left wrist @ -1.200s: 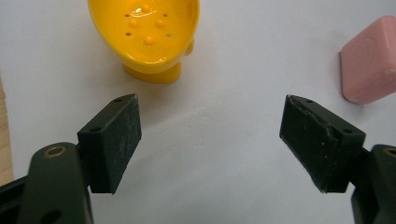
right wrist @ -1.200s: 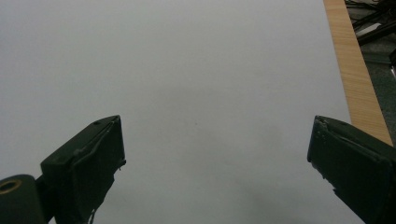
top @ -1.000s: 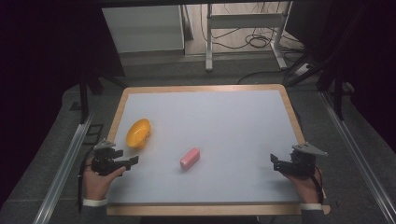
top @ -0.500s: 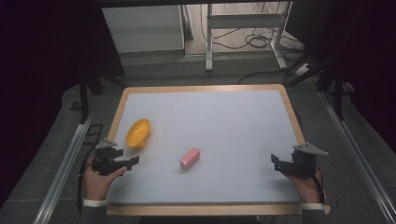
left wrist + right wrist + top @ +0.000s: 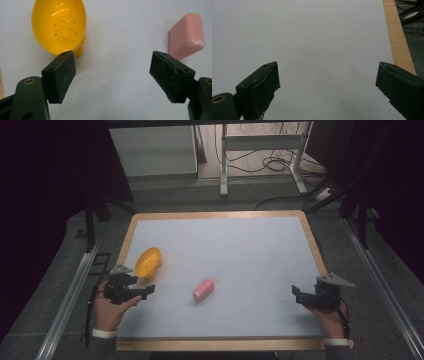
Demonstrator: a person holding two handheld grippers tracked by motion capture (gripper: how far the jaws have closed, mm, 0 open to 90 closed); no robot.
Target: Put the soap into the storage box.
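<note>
Black jaws of the left gripper spread wide, holding nothing; just beyond, yellow dish empty, pink soap beside it

Bare table between yellow dish, pink block.

A lab: wood-rimmed test table on aluminium rails, loose floor cables.

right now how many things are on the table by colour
yellow: 1, the soap dish
pink: 1, the soap bar
total: 2 on the table
</note>
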